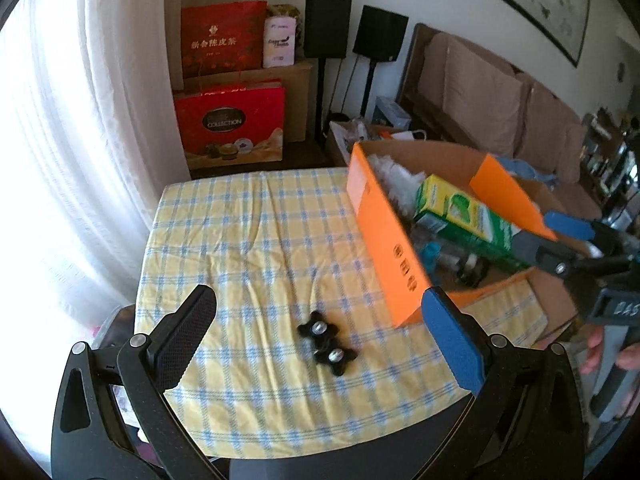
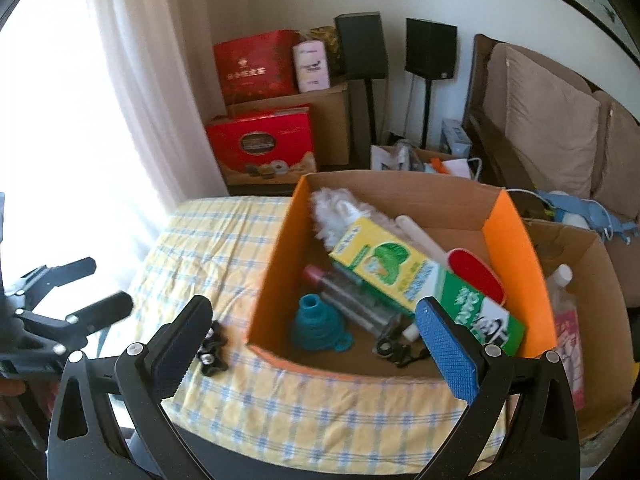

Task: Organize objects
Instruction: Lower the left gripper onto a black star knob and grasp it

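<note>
Left wrist view: the left hand-held gripper (image 1: 320,320) was spread wide and empty over the checked desk (image 1: 248,240), right above two black knobs (image 1: 327,343) lying touching each other, just beside the orange box (image 1: 384,240).

Right wrist view: right hand-held gripper (image 2: 316,328) also wide, nothing in it, above the box's near edge; inside lay a green carton (image 2: 420,280) and teal funnel (image 2: 316,324).

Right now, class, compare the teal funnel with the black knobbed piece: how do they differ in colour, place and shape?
The teal funnel lies inside the orange box; the black knobbed piece lies outside it on the checked tablecloth. The teal funnel is one flared cone; the black knobbed piece looks like two star-shaped knobs with silver centres. Both are small and neither is held.
</note>
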`<state>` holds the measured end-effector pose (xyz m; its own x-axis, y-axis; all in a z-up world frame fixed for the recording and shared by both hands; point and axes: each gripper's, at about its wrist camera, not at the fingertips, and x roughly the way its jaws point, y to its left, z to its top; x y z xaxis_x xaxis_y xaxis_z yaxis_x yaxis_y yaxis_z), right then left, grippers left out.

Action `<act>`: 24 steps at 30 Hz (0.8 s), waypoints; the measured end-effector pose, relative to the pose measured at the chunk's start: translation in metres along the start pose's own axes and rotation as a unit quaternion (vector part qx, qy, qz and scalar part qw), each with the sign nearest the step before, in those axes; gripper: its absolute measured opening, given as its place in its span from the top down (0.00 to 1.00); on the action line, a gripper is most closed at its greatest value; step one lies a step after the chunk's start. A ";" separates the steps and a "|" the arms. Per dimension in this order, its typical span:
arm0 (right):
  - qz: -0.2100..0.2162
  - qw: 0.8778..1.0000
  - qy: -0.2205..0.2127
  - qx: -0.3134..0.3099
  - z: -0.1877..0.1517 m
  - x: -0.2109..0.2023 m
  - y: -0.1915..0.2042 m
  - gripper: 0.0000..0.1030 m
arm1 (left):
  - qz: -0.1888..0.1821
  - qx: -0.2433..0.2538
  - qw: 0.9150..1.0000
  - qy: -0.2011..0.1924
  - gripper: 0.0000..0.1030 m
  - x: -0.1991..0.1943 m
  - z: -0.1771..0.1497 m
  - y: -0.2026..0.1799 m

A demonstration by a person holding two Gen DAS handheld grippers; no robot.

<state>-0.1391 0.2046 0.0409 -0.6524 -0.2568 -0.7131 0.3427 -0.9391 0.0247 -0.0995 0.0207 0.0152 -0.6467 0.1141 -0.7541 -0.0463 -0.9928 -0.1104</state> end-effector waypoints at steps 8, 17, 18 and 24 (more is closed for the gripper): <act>0.000 1.000 -0.014 -0.009 -0.020 0.000 0.022 0.00 | -0.006 -0.008 1.000 -0.002 0.01 0.009 -0.033 0.011; 0.005 1.000 -0.024 0.000 -0.054 -0.002 0.028 0.00 | -0.025 0.017 0.999 -0.012 0.01 0.033 -0.068 0.005; 0.001 1.000 -0.026 0.001 -0.058 -0.002 0.026 0.00 | -0.029 0.018 0.999 -0.014 0.03 0.036 -0.071 0.004; -0.006 0.999 -0.028 0.014 -0.079 0.000 0.014 0.00 | -0.064 0.034 0.997 -0.005 0.07 0.060 -0.082 0.000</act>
<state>-0.0805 0.2092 -0.0137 -0.6933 -0.2576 -0.6731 0.3162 -0.9480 0.0371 -0.0758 0.0306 -0.0827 -0.6392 0.2403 -0.7305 -0.1801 -0.9703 -0.1616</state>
